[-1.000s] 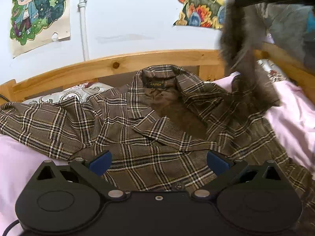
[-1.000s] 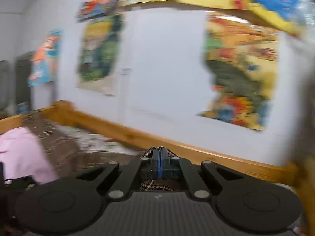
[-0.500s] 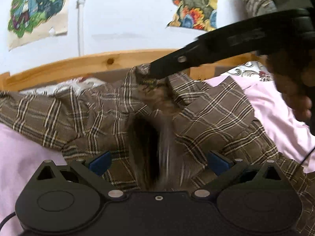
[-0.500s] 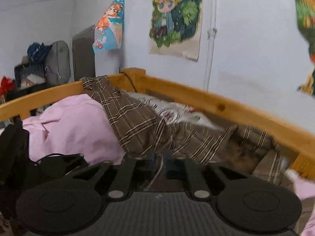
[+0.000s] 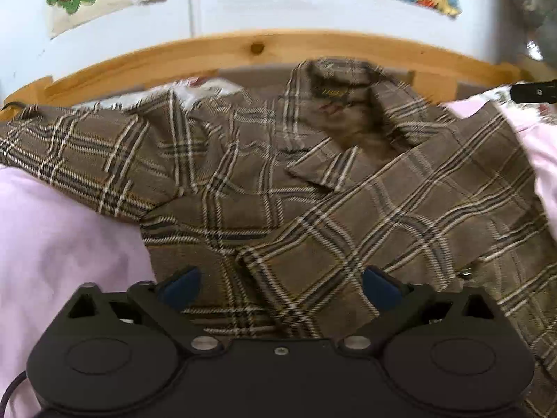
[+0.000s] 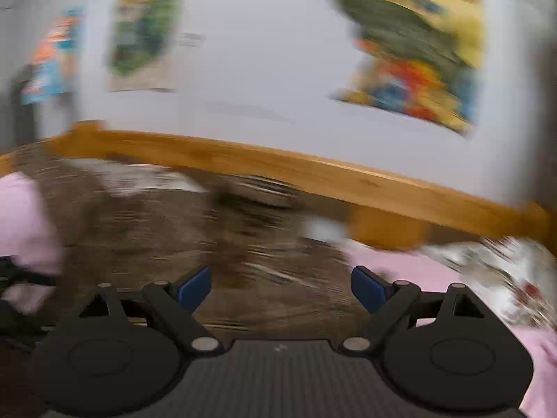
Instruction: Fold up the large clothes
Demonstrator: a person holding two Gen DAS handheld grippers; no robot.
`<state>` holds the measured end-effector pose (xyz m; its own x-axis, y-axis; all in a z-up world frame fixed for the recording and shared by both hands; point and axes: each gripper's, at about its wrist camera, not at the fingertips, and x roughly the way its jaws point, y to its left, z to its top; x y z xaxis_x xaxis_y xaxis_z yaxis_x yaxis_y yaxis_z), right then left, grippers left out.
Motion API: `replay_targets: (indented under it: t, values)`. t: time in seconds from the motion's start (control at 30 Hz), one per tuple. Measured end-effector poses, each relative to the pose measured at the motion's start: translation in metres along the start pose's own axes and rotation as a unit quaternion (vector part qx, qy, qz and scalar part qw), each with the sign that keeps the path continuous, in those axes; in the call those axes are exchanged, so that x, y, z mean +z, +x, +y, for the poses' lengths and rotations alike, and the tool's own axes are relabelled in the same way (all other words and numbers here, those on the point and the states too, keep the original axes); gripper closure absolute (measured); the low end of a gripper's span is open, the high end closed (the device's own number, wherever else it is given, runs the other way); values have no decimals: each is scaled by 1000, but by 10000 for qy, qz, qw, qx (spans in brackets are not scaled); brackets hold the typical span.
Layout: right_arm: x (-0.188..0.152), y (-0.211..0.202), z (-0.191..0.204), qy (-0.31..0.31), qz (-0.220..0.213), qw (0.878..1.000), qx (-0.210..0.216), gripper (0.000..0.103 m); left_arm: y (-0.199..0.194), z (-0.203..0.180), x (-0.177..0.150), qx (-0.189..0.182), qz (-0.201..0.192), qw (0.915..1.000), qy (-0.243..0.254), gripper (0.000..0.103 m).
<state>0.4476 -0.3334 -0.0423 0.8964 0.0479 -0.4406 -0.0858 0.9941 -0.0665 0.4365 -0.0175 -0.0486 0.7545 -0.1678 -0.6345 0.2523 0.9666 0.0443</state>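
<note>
Plaid jacket (image 5: pixel 313 188) spread face-up on a bed over pink bedding (image 5: pixel 59 230), collar (image 5: pixel 344 104) toward the wooden bed rail (image 5: pixel 216 52) and hem toward the viewer, so that its long axis runs away from both claws. Left sleeve (image 5: pixel 80 153) extends outward to the left, crosswise to that axis; the opposite side appears already laid diagonally across the front, right of the collar. Left claw (image 5: pixel 278 284) hangs released, jaws wide apart and empty, directly above the lower front panel. Right claw (image 6: pixel 280 287), likewise spread and holding nothing, sits over the jacket's right portion (image 6: pixel 209 244) in a heavily motion-blurred view, with pink bedding just to its right. Judged from this layout, the outstretched sleeve lies left of and beyond the left claw, which is the nearer one for drawing it inward across the body.
</note>
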Motion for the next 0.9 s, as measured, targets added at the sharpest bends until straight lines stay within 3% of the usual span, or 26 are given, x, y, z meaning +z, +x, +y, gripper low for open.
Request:
replay_targets:
  t: [0.1,0.23,0.27,0.3,0.37,0.47,0.63,0.8,0.9]
  values:
    - [-11,24,-39,501,159,9981,-327,26,10,1,2,140,247,9996,-84,26]
    - [-25,53,-76,1219,403,9909,-405,29,15,-4,3,165,285,9994,36,44]
    - [-27,60,-81,1404,479,9881,-401,37,16,-7,3,173,283,9994,108,46]
    - [-29,65,-83,1487,513,9868,-389,64,17,-10,3,169,258,9994,170,46]
    - [-31,72,-85,1532,648,9849,-483,100,19,-16,2,156,251,9993,239,46]
    - [-29,65,-82,1419,536,9860,-695,102,24,-22,2,136,295,9992,246,47]
    - [-22,45,-72,865,264,9901,-1078,102,31,-26,0,10,459,9989,69,61]
    - [-28,67,-73,748,575,9864,-1347,102,36,-26,1,90,608,9980,119,72]
    - [-36,69,-72,804,541,9878,-1222,99,33,-21,2,59,621,9980,83,72]
